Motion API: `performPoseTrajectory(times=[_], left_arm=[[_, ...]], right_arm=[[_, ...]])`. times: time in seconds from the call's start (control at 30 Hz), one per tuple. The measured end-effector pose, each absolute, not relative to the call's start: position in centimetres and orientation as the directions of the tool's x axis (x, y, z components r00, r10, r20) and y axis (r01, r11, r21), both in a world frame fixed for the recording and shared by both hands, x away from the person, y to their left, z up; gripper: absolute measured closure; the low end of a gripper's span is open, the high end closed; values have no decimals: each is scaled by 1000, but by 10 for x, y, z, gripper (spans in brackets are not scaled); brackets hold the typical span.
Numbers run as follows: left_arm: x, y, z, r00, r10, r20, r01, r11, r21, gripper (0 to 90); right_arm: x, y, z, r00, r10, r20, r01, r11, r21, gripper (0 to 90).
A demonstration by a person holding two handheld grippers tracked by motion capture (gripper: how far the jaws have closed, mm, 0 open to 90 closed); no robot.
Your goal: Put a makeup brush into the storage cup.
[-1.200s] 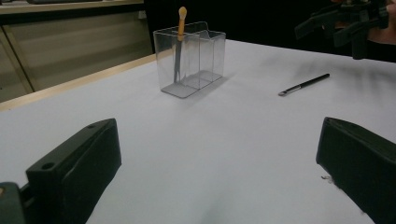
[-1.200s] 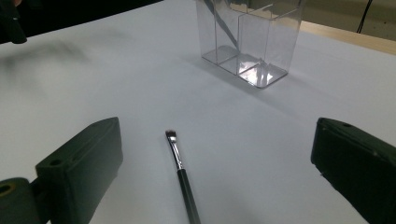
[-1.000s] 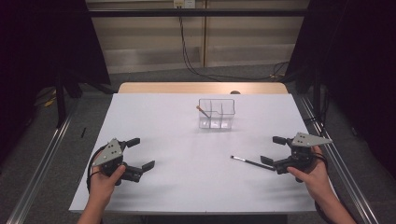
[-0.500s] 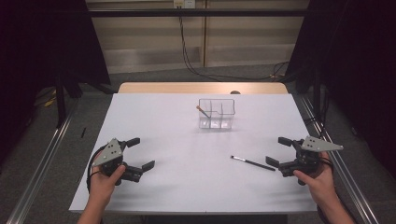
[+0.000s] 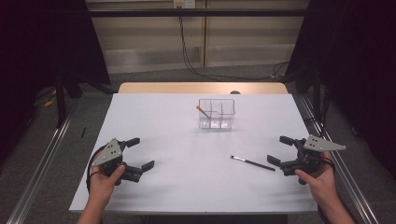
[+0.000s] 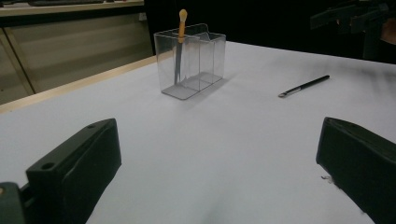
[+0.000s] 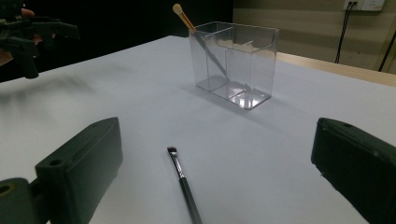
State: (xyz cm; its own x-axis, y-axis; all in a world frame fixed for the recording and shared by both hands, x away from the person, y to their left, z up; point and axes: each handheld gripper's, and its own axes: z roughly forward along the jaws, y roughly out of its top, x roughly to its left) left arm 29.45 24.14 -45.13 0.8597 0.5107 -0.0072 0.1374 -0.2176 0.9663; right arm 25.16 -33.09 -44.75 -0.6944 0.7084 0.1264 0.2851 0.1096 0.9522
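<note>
A clear plastic organiser point(image 5: 216, 113) point(image 6: 191, 59) point(image 7: 236, 63) with several compartments stands at the back middle of the white table point(image 5: 187, 154). A brush with an orange tip point(image 5: 202, 112) point(image 6: 180, 32) point(image 7: 191, 25) leans in its left compartment. A thin black brush point(image 5: 252, 163) point(image 6: 303, 86) point(image 7: 183, 182) lies flat on the table, right of centre. My right gripper point(image 5: 278, 150) point(image 7: 219, 186) stands open just right of that brush, with nothing between its jaws. My left gripper point(image 5: 141, 153) point(image 6: 219, 186) rests open at the front left, also holding nothing.
The table's far edge shows a bare wooden strip point(image 5: 201, 87). Metal rails point(image 5: 42, 158) run along both sides of the table. Dark curtains and cables point(image 5: 187, 51) stand behind. Open white surface lies between the two grippers.
My right gripper has drawn back to the right, away from the black brush. The left gripper and the brush have stayed where they were.
</note>
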Motion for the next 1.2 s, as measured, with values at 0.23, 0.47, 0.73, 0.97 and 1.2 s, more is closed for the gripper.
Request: performPoseTrajectory(times=[0.23,0.47,0.73,0.97,1.2], left_arm=[[295,241,-451,860,511,-6,138,-220,966,0],[295,240,-452,861,508,-8,139,-221,965,0],[295,241,-452,861,509,-7,139,-223,965,0],[295,241,-452,860,510,-9,141,-221,965,0],[295,241,-452,860,510,-7,141,-223,965,0]], right_arm=[[257,-326,-447,-696,707,122,286,117,951,22],[264,-319,-445,-701,704,115,287,131,949,20],[272,-308,-444,-713,692,113,284,139,949,20],[280,-298,-443,-725,680,110,281,146,948,21],[287,-289,-445,-735,670,105,284,163,945,21]])
